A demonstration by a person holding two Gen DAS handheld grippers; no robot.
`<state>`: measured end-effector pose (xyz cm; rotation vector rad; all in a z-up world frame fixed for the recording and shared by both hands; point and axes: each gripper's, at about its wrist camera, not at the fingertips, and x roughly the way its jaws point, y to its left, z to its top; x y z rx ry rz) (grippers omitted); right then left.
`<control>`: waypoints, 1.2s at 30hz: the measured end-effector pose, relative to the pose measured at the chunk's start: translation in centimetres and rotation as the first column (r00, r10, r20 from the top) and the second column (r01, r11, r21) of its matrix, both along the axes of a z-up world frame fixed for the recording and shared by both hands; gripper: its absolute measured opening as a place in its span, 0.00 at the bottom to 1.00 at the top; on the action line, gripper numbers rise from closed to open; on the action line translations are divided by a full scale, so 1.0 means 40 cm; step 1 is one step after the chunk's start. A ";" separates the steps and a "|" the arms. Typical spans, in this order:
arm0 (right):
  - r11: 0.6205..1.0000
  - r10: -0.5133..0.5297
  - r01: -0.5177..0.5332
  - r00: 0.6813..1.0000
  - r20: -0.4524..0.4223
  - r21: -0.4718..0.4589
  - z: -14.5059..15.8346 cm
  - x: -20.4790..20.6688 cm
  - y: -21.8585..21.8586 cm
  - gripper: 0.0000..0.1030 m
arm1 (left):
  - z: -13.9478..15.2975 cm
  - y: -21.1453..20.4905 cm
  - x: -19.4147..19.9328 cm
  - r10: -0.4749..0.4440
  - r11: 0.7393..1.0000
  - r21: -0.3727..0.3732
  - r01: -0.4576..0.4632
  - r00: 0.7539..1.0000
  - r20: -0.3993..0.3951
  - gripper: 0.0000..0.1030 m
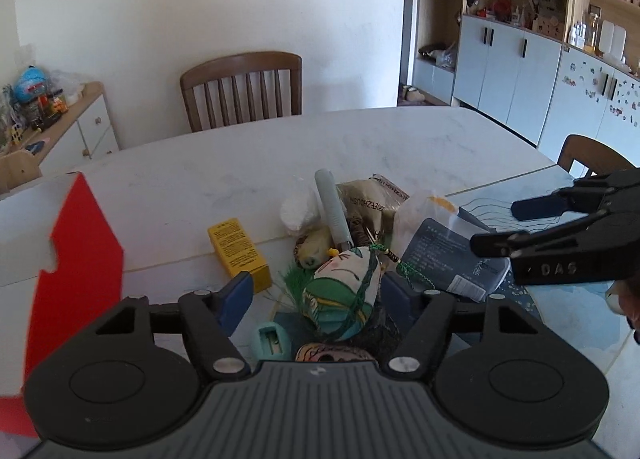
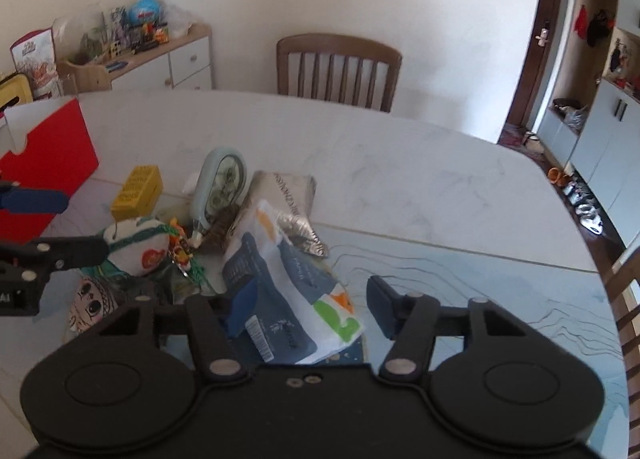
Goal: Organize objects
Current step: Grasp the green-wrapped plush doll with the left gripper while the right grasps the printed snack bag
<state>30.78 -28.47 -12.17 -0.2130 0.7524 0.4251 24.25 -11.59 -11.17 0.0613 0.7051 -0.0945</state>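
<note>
White marble veining is being shown by the bench [image 2: 420, 163]. A red and white box [image 2: 52, 147] is being seen beside a yellow carton [image 1: 239, 253] printed with black text. Green stripes are being displayed on the white stuffed pouch [image 1: 344, 291], and a navy packet [image 2: 280, 291] is being marked with orange and green patches.

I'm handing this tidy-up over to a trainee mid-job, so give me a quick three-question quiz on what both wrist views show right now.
1. True or false: the left tongs are open around the painted egg-shaped pouch.
2. Which is nearest the red box? A) yellow box B) silver foil bag C) blue-and-white packet
3. Fill in: the right tongs hover over the ____ packet.

Key: 1 true; 2 A; 3 blue-and-white.
</note>
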 end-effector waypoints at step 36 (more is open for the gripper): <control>0.994 0.073 -0.071 0.997 -0.018 0.089 0.077 -0.027 -0.012 0.08 | 0.049 -0.045 -0.016 -0.017 0.999 -0.029 0.016 0.999 -0.029 0.28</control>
